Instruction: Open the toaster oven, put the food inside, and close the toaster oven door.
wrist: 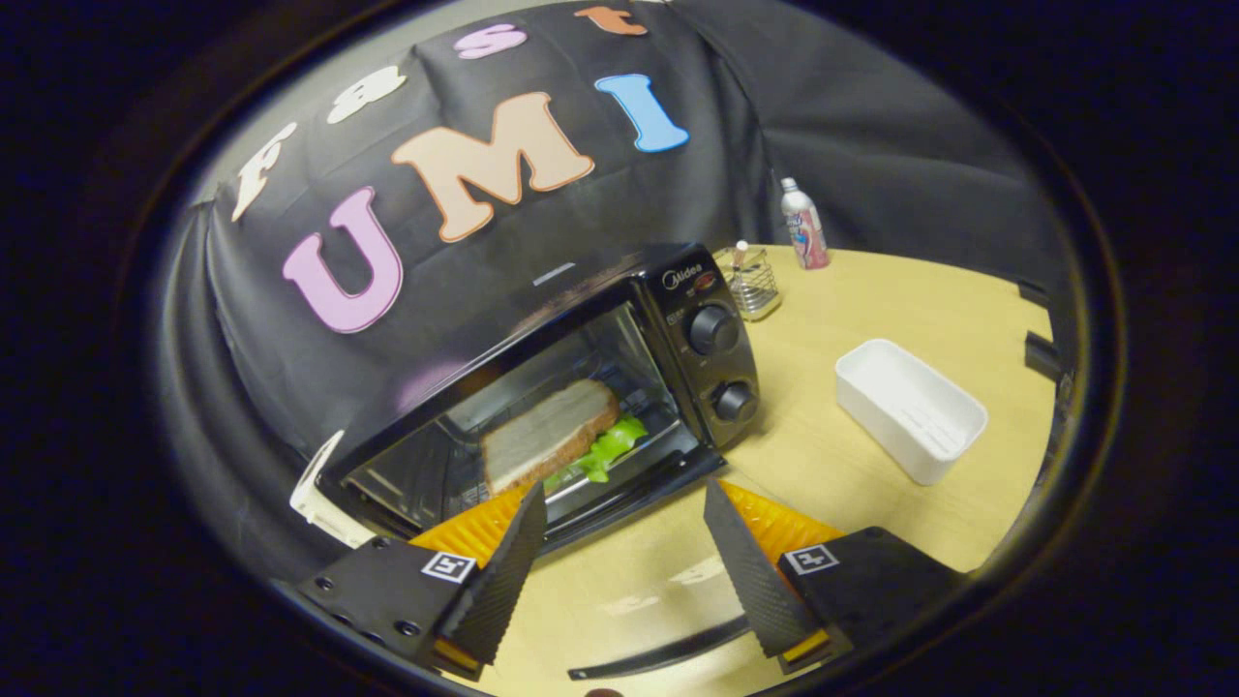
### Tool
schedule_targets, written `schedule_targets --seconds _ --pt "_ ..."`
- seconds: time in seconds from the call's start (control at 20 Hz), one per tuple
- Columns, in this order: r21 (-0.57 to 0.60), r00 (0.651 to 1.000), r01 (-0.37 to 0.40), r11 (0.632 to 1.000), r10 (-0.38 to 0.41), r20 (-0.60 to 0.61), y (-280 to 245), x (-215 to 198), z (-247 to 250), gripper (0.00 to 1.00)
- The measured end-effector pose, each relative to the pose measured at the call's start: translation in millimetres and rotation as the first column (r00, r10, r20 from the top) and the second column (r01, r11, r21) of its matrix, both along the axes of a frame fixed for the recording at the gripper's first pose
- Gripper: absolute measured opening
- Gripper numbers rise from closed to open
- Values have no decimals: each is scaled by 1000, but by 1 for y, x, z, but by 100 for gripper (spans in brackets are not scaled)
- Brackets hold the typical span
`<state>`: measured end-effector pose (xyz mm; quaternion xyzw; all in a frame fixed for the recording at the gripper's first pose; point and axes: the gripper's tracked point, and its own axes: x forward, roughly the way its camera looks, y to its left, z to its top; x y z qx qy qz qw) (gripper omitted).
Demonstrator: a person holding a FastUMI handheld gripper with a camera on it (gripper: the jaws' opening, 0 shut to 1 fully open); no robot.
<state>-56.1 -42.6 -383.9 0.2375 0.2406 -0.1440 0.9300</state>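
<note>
The sandwich (552, 434), 1 slice of soft bread over limp green lettuce, lies on the wire rack inside the toaster oven (542, 387), beyond the gripper (619, 552), whose jaws stand released and empty. The glass door (619, 600), dropped flat under the jaws, looks stiff and hinged; best pushed up by its dark bar handle (668, 653), over the smooth wooden table (871, 290)

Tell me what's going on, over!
Gripper open, holding nothing. Sandwich inside the oven, just beyond the fingers. Door down, not yet closed. Nothing in the way.
</note>
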Motion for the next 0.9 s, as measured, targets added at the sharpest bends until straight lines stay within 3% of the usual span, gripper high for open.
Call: schedule_targets --seconds 0.35,0.7,0.9 --pt "-188 989 -110 976 89 -117 13 -63 -10 100" --pt "-314 933 -305 899 217 -286 42 -113 -41 100" --pt "-327 910 -354 876 242 -336 46 -118 -60 100"
